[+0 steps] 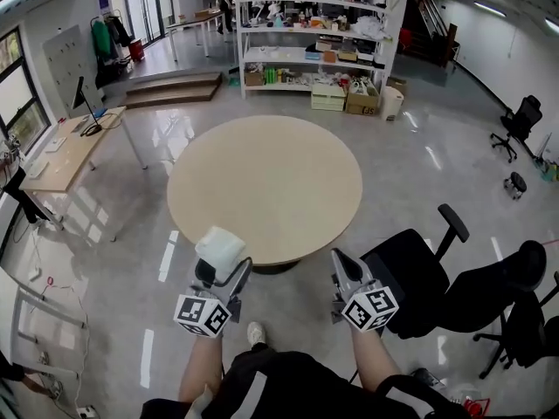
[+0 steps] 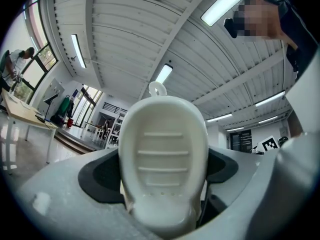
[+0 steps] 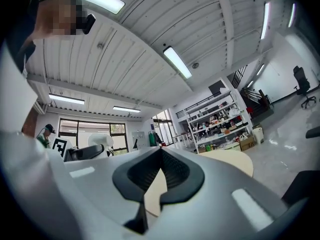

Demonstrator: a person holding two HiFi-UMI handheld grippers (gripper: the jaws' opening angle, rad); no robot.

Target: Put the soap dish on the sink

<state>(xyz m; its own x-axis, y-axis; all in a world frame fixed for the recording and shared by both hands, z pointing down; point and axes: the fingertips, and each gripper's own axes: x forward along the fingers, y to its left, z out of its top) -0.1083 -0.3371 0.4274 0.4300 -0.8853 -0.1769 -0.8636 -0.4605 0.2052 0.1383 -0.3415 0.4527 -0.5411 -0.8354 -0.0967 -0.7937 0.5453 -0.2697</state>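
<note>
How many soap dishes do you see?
1: the white soap dish is clamped in the fingers of the left gripper, near the round table; others may hide on far shelves.

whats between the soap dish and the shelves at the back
In the head view, the round table, its top bare, and then a stretch of grey floor lie between the soap dish and the shelves.

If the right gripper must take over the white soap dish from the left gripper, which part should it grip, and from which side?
Probably the free far end of the soap dish, by its long rim edges below the small loop, coming from the front. The left gripper is shut on the near end. The right gripper, now shut, must open first.
</note>
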